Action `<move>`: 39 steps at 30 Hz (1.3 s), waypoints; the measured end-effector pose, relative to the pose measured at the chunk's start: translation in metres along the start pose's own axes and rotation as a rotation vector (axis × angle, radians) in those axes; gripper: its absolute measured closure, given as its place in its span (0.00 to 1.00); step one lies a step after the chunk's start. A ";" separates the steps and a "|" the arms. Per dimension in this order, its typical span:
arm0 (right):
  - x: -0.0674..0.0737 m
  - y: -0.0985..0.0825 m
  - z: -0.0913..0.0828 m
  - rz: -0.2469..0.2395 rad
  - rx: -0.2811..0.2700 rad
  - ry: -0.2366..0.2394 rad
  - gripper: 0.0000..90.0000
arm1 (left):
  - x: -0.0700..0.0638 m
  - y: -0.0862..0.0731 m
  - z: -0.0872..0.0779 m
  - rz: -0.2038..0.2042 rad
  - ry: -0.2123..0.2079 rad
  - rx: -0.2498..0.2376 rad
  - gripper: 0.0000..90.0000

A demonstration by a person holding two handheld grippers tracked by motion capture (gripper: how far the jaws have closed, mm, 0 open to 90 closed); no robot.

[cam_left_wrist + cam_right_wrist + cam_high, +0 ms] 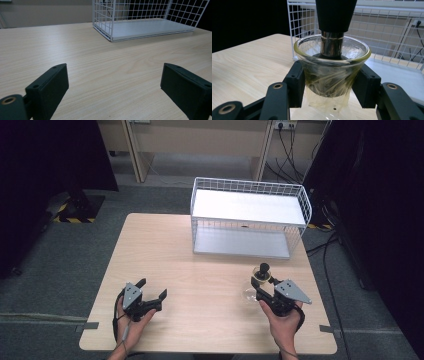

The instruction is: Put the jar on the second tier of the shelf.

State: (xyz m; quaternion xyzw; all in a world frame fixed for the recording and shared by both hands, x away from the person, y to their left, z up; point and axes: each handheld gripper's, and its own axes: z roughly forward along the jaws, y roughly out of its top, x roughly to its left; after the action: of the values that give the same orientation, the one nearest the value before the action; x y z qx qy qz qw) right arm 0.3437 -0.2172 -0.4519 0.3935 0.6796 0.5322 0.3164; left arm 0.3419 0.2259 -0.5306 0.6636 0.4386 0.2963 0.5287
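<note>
The right gripper [261,289] is pinching a little glass cup [332,67] with a dark stopper [335,22] in it, on the table [200,270] just in front of the white wire rack [248,217]. My guess is the cup goes in the rack, and that is not done yet. The left gripper [150,290] rests low near the front edge, its jaws spread wide with nothing between them.

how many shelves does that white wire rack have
2. The white wire rack stands at the table's far right. Its upper shelf sits at the top; its lower shelf lies just above the tabletop, directly beneath it.
</note>
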 end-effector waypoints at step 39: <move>-0.010 0.068 0.005 -0.031 -0.071 -0.045 0.54 | 0.000 0.000 0.000 0.001 0.002 0.001 0.08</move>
State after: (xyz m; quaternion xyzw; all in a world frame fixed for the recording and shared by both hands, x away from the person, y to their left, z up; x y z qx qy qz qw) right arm 0.3665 -0.2149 -0.3873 0.3833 0.6589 0.5420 0.3539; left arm 0.3419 0.2257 -0.5306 0.6639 0.4390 0.2967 0.5277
